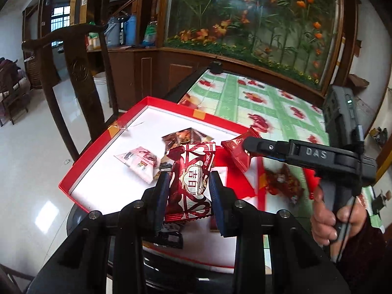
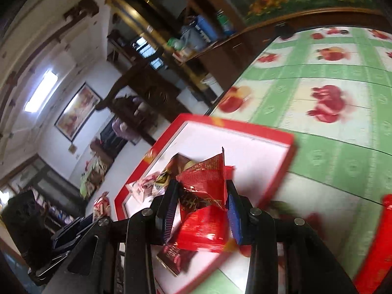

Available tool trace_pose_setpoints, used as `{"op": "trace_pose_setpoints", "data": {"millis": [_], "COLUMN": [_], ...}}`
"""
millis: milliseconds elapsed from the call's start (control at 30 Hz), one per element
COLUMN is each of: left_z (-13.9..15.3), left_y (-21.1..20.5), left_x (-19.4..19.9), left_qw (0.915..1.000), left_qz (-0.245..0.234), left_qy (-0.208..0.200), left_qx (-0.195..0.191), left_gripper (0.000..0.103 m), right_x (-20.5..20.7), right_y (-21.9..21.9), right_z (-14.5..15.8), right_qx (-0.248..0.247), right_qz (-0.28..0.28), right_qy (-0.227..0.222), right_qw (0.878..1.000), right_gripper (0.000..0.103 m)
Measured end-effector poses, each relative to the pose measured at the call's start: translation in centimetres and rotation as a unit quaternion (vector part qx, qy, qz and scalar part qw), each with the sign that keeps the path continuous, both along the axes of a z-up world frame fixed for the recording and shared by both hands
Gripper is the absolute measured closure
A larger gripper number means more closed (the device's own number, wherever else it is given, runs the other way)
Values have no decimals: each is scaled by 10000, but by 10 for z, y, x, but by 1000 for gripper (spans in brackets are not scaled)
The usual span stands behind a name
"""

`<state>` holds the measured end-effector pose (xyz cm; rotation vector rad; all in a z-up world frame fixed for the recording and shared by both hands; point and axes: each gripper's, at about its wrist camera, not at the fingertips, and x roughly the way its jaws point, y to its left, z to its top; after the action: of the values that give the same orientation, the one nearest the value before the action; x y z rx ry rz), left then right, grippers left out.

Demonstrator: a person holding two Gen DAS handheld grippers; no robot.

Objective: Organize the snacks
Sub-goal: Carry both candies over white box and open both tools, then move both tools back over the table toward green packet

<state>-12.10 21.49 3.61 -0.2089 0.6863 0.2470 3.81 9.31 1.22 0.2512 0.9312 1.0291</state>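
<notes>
A red box with a white floor (image 1: 98,171) lies at the table's near left corner; it also shows in the right wrist view (image 2: 269,152). My left gripper (image 1: 189,178) is shut on a dark red and white snack packet (image 1: 193,183) held above the box. My right gripper (image 2: 202,193) is shut on a bright red snack packet (image 2: 205,210) over the box's right part; that gripper also shows in the left wrist view (image 1: 247,144), with the packet (image 1: 236,150). A pink and white packet (image 1: 140,163), a brown packet (image 1: 186,136) and a dark packet (image 1: 171,237) lie in the box.
The table wears a green and white cloth with red fruit prints (image 1: 269,103). A dark wooden chair (image 1: 76,73) stands left of the table. A wooden cabinet with a flower panel (image 1: 245,24) runs behind. Another red object (image 2: 377,245) sits at the right edge.
</notes>
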Motion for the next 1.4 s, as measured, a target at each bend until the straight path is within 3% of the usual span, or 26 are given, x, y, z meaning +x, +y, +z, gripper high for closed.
{"op": "trace_pose_setpoints", "data": {"millis": [133, 167, 200, 267, 500, 600, 1000, 1200, 1400], "left_z": [-4, -3, -1, 3, 9, 9, 3, -5, -9], "left_y": [3, 2, 1, -1, -32, -52, -152, -200, -242], "left_x": [8, 8, 8, 5, 11, 14, 38, 43, 55], "left_qw": [9998, 9998, 9997, 9995, 9995, 9984, 9831, 9717, 9596], "left_qz": [145, 185, 223, 263, -215, -496, -1713, -2193, -2603], "left_qy": [97, 72, 52, -29, 30, 104, 544, 742, 900], "left_qx": [56, 77, 110, 177, 239, 232, 341, 471, 569], "left_gripper": [72, 67, 53, 36, 34, 34, 34, 34, 34], "right_x": [-2, -1, 3, 9, 30, 31, 23, 29, 32], "right_y": [3, 0, -7, -24, -86, -120, -284, -342, -349], "right_z": [1, 1, 2, 7, 14, 22, 31, 20, 1], "right_qx": [31, 79, 229, 424, 655, 596, 245, -295, -1107], "right_qz": [22, -7, -74, -295, -1085, -1386, -2257, -2615, -2379], "right_qy": [-50, -18, 59, 79, 233, 15, -290, -133, 126], "right_qw": [10000, 10000, 9997, 9986, 9917, 9886, 9735, 9647, 9649], "right_gripper": [62, 58, 52, 50, 50, 49, 46, 45, 45]}}
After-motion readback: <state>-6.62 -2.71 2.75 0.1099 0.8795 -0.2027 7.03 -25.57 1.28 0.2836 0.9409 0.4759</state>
